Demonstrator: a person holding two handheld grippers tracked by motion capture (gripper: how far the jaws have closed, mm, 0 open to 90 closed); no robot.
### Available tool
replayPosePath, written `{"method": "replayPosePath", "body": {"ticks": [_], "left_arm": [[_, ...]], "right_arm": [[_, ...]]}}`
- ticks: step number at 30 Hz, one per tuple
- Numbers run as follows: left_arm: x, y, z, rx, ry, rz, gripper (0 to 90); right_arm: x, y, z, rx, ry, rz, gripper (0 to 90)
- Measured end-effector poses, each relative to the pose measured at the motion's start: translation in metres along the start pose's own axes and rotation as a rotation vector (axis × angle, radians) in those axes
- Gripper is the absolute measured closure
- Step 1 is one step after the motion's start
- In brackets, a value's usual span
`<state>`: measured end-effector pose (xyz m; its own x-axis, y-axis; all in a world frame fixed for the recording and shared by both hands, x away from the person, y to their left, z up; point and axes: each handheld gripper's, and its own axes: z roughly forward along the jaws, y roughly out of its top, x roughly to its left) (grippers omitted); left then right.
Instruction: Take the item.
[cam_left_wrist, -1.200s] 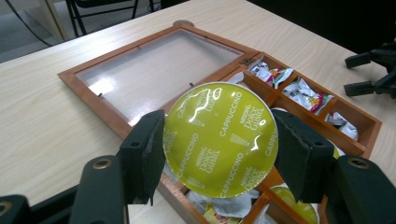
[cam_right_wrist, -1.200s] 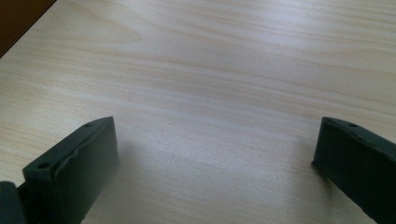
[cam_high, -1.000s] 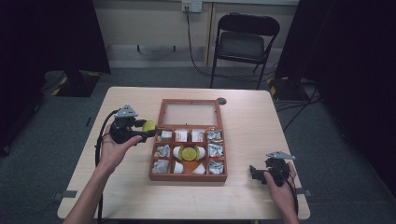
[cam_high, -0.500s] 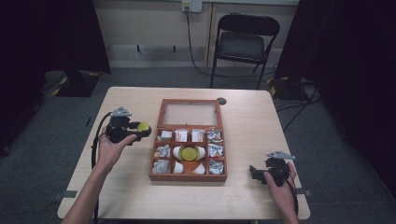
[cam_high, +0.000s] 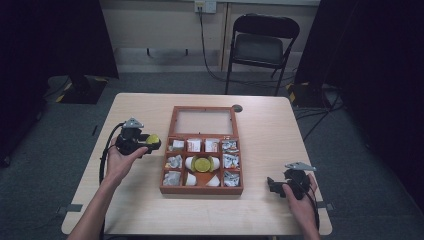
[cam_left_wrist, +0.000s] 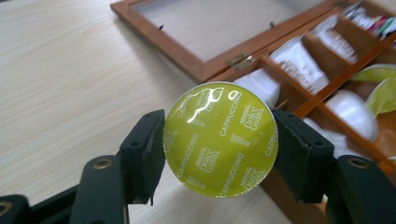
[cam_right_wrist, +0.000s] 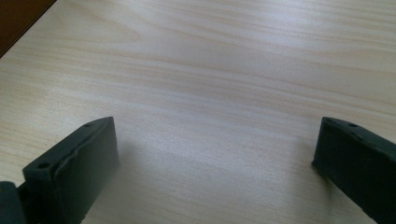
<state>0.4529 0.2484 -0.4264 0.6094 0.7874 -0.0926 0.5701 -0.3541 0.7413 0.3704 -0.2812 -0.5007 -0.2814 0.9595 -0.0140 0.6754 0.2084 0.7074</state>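
Left gripper (cam_left_wrist: 219, 154) clamps the yellow-green capsule (cam_left_wrist: 221, 139) squarely between its jaws, just beside the wooden box (cam_left_wrist: 196, 70).

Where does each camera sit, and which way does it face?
High view: above the person's side, facing forward and down on the table; both forearms show, with the left hand-held gripper and right hand-held gripper.
Left gripper view: rides the left hand-held gripper, facing the wooden box; its jaws clamp a green capsule.
Right gripper view: faces bare table; its jaws stand apart.
Shared: capsule and box, high and left views.
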Motion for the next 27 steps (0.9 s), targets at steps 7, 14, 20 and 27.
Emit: {"method": "replayPosePath", "body": {"ticks": [7, 14, 20, 27], "left_arm": [[0.003, -0.009, 0.015, 0.059, 0.030, 0.014, 38.3], [0.012, -0.018, 0.023, 0.091, 0.012, -0.032, 38.3], [0.014, -0.023, 0.029, 0.109, 0.011, -0.038, 38.3], [0.013, -0.026, 0.035, 0.116, 0.010, -0.034, 38.2]], "right_arm": [[0.000, 0.000, 0.000, 0.000, 0.000, 0.000, 0.0], [0.000, 0.000, 0.000, 0.000, 0.000, 0.000, 0.0], [0.000, 0.000, 0.000, 0.000, 0.000, 0.000, 0.0], [0.000, 0.000, 0.000, 0.000, 0.000, 0.000, 0.0]]}}
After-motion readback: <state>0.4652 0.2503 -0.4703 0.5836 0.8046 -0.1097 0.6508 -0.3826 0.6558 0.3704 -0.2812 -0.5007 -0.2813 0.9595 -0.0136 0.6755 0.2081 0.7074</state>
